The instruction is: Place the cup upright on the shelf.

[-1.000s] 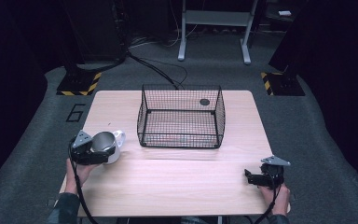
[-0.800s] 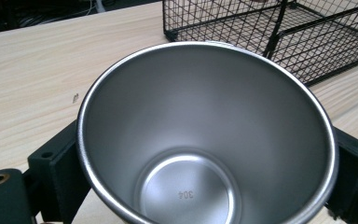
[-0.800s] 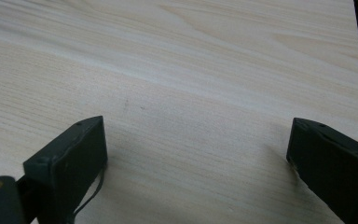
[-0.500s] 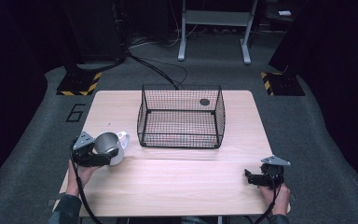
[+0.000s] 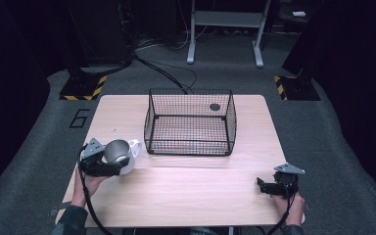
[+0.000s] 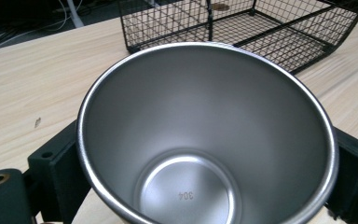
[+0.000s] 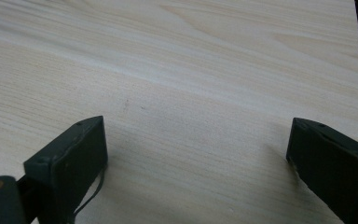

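Note:
A mug, white outside with a steel inside and a white handle, is at the table's left side, held between the jaws of my left gripper. In the left gripper view the mug opens toward the camera, and the black fingers press on its two sides. My right gripper rests low near the table's front right corner. In the right gripper view my right gripper is open, with bare wood between its jaws.
A black wire basket stands at the middle back of the wooden table, just right of the mug; the basket also lies beyond the mug's rim. A small dark disc sits by its far side.
My left gripper has carried the mug a little to the right, toward the basket. The right gripper has stayed put.

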The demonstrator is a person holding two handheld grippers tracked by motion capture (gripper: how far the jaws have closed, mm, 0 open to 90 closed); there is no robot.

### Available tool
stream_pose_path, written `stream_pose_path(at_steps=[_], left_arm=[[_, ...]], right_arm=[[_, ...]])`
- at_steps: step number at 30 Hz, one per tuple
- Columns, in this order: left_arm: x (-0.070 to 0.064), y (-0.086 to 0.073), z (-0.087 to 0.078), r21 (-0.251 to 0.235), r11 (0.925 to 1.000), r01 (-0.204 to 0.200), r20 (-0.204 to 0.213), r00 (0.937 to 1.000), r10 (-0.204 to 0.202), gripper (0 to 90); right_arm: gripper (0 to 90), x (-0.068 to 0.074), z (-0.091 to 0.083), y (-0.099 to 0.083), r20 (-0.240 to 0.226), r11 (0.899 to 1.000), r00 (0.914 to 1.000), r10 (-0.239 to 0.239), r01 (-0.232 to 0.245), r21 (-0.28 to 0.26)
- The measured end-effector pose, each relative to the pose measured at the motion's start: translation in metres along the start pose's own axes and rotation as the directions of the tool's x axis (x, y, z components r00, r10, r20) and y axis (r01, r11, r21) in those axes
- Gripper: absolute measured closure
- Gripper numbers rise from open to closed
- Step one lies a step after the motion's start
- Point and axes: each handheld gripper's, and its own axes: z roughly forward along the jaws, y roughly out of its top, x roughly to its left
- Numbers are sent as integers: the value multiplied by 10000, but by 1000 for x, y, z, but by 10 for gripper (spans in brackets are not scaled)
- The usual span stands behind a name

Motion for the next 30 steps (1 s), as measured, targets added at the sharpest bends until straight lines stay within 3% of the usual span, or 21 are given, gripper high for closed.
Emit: stream_pose_path(at_steps=[6, 13, 30], left_arm=[[-9, 6, 0, -85, 9997, -231, 166, 9996, 232, 70], [-15, 9, 3, -134, 9998, -141, 448, 9989, 147, 70], [-34, 23, 13, -184, 9992, -350, 1100, 9933, 368, 70]], right_arm=[[47, 0, 0, 0, 9, 10000, 10000, -7, 7, -8], [47, 0, 0, 0, 7, 10000, 10000, -23, 23, -1], [47, 0, 0, 0, 10, 10000, 10000, -10, 10, -4]])
